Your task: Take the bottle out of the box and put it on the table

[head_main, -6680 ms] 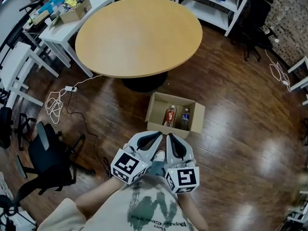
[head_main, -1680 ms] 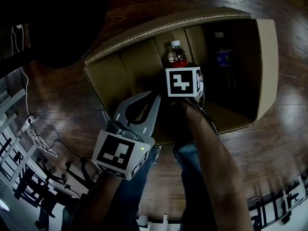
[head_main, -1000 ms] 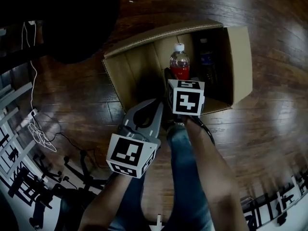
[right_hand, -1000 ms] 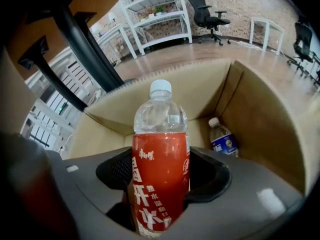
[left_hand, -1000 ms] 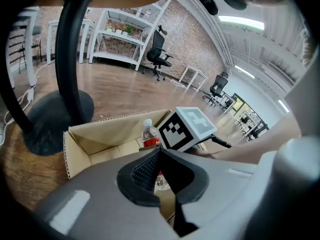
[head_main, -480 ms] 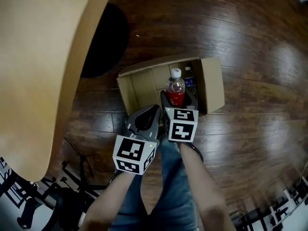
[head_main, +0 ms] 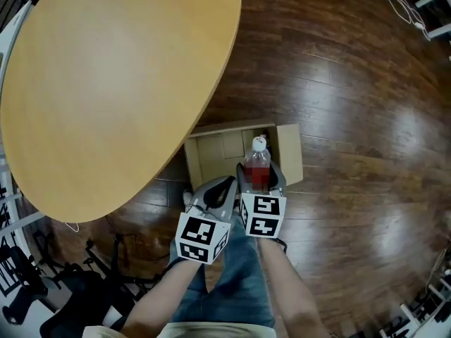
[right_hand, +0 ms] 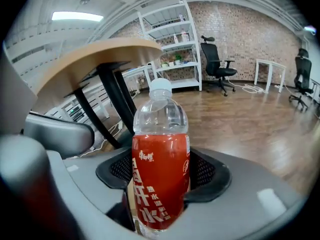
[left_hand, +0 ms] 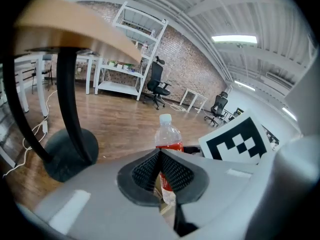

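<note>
My right gripper (head_main: 258,178) (right_hand: 161,181) is shut on a clear bottle with a red label and white cap (head_main: 257,165) (right_hand: 160,179), held upright above the open cardboard box (head_main: 292,157) on the floor. The same bottle (left_hand: 165,145) shows beyond my left gripper (head_main: 220,192) (left_hand: 160,171), which is shut with nothing between its pads and sits just left of the right one. The round wooden table (head_main: 106,76) spreads to the upper left, its edge near the box. I cannot see inside the box's right half, which the bottle and gripper hide.
Dark wood floor (head_main: 352,118) surrounds the box. The table's black pedestal (left_hand: 70,149) stands left of the grippers. Office chairs (right_hand: 217,59) and white shelving (right_hand: 175,39) line the far brick wall. Black chair bases (head_main: 42,294) lie at the lower left.
The red bottle has risen out of the box in my right gripper. The view pulled back and up, bringing the table top into sight. The left gripper stayed shut beside it.
</note>
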`<move>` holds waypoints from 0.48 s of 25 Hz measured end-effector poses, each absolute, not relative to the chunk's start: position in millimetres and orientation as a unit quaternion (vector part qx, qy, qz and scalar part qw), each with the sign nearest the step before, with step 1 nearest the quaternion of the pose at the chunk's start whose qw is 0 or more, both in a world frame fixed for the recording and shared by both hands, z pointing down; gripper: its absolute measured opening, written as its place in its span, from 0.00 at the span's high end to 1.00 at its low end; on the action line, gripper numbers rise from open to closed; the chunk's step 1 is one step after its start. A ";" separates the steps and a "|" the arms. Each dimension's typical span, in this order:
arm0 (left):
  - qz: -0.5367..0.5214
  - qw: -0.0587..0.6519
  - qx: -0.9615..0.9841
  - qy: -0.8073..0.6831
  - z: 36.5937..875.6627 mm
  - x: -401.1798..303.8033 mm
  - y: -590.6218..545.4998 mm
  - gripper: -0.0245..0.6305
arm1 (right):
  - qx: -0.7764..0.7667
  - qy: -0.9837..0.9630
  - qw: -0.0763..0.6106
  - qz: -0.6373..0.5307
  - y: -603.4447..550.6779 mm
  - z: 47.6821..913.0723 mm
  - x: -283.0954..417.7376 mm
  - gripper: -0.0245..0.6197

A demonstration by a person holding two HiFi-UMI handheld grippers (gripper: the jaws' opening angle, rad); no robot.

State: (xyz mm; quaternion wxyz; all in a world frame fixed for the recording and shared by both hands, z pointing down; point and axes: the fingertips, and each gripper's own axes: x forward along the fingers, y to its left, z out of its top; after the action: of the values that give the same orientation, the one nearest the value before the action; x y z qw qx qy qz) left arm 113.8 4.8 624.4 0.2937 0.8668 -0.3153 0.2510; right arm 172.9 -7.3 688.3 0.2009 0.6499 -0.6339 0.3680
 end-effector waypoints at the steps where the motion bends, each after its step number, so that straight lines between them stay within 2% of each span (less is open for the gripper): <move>1: 0.249 0.290 0.868 -0.316 611.4 113.9 8.5 0.96 | 0.651 -0.638 0.197 0.362 -8.0 672.2 172.4 0.50; 7: 0.226 0.267 0.877 -0.331 527.5 115.0 16.5 0.96 | 0.661 -0.662 0.154 0.318 -13.6 571.3 174.9 0.50; 12: 0.179 0.228 0.885 -0.364 460.3 101.7 -18.7 0.96 | 0.661 -0.695 0.123 0.254 -44.3 482.6 172.0 0.50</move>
State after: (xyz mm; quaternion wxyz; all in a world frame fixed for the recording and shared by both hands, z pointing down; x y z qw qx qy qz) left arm 101.7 -18.7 460.3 0.2282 0.8849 -0.3643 0.1794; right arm 172.0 -44.3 482.6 0.1233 0.6608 -0.6954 0.2541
